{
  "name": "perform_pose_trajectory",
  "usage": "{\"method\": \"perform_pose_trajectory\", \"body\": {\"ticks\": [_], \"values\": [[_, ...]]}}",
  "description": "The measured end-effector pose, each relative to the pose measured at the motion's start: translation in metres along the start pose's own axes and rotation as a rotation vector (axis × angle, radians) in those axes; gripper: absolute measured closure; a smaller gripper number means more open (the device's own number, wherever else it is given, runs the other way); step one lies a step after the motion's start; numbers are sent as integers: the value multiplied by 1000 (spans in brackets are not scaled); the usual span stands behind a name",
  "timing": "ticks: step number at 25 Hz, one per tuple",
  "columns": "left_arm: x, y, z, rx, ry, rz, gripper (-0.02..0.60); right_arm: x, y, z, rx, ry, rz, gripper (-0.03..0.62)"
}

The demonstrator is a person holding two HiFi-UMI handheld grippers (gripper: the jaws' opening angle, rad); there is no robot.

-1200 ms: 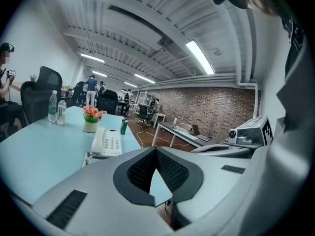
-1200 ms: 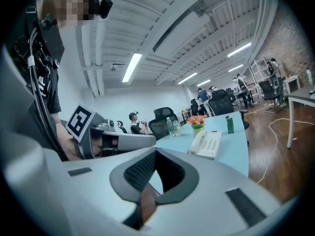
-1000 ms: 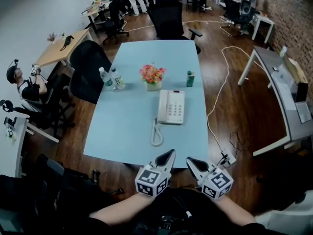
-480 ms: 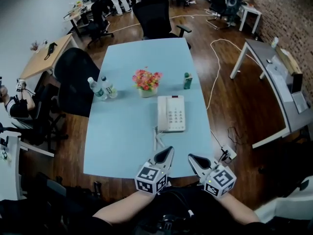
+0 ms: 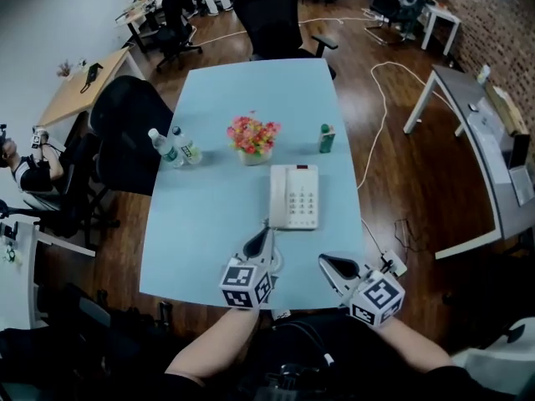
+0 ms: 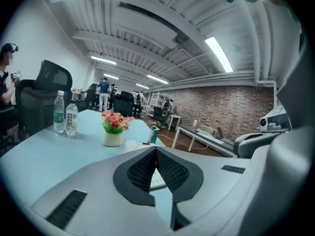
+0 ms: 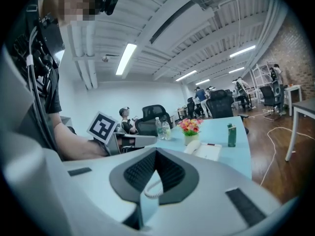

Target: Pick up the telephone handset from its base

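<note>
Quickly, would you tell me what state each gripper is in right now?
Left gripper: closed, holding nothing.
Right gripper: closed, holding nothing.

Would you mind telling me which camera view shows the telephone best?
The head view: it shows the whole telephone from above, unobstructed. The right gripper view shows it small and side-on; the left gripper view shows only part of it.
</note>
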State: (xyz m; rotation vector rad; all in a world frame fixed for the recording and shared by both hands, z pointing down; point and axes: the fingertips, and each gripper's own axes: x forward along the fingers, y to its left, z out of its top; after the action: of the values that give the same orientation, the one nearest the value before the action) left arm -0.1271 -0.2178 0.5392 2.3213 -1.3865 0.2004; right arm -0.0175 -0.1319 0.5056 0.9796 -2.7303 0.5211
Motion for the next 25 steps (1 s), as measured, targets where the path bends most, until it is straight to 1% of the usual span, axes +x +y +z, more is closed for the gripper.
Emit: {"method": "perform_pose_trajectory", "body": {"ticks": [4,8,9,10,11,12,13,14,15,18,21,25], "values": [[14,14,5,-12,-11,103,581,3,-20,19,-30,-5,66,576],[41,30,6,3,14,174,580,9,-39,29,-49,-15,122,576],[50,35,5,11,31,193,555,9,-42,30,-52,-16,136,576],[60,40,4,20,54,211,457,8,-44,30,-52,-15,148,576],[71,46,1,28,81,226,416,7,-47,29,-51,-13,156,576],[84,51,-2,40,110,239,413,6,-50,28,-48,-13,161,576],[97,56,-5,54,142,250,377,5,-52,27,-45,-13,162,576],[112,62,-9,69,177,258,366,4,-55,26,-39,-14,161,576],[127,68,-15,82,214,264,333,3,-58,24,-31,-16,158,576],[169,85,-33,92,315,271,330,0,-66,21,-4,-21,143,576],[199,87,-47,67,394,260,329,-3,-72,17,11,-14,125,576],[211,101,-57,93,454,319,324,-7,-77,15,19,-10,95,576]]}}
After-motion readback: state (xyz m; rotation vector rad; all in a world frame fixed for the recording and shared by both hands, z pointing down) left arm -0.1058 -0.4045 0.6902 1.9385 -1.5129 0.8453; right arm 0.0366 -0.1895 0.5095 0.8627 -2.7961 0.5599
